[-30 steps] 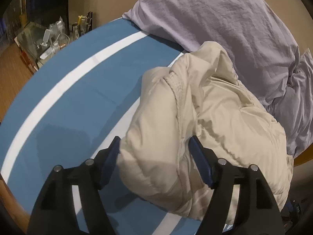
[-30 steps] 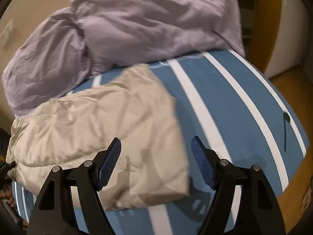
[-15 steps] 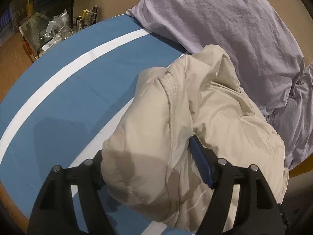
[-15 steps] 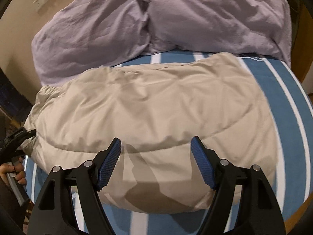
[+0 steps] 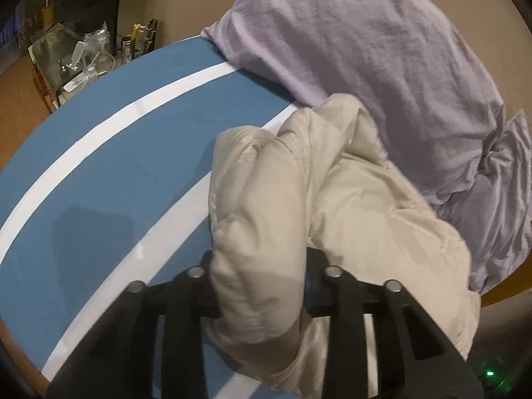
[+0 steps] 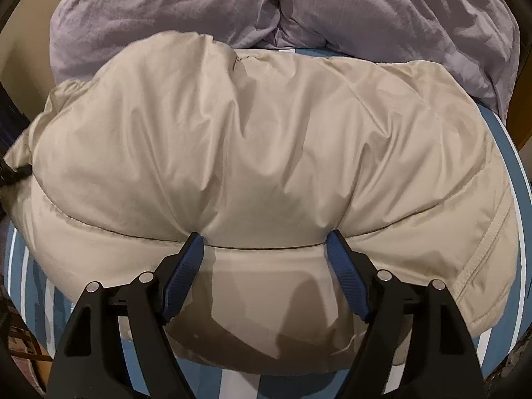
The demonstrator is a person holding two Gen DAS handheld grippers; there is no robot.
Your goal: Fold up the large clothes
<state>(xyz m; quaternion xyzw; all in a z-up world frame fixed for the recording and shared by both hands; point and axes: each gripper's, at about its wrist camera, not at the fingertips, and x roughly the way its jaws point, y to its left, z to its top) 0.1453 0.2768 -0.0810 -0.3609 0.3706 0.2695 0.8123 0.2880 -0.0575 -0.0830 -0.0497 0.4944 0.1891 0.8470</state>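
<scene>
A puffy beige jacket (image 5: 349, 206) lies bunched across a blue bed sheet with white stripes (image 5: 133, 153). My left gripper (image 5: 261, 259) has a thick roll of the jacket's end between its jaws, which are closing and pinching it; the fabric hides the pads. In the right wrist view the jacket (image 6: 266, 133) spreads wide in front of me. My right gripper (image 6: 264, 237) is open, with its blue fingertips (image 6: 196, 242) resting on a quilted seam of the jacket's near side and nothing squeezed between them.
Two lilac pillows (image 6: 399, 10) lean behind the jacket at the head of the bed, and one pillow (image 5: 365, 50) shows in the left wrist view. A cluttered glass side table (image 5: 83, 60) stands past the far edge. The wooden bed frame (image 5: 505, 292) shows at the right.
The left jaws have narrowed onto the jacket's end, which now bulges up between them. The right gripper has swung over the jacket and come down until its tips touch the fabric.
</scene>
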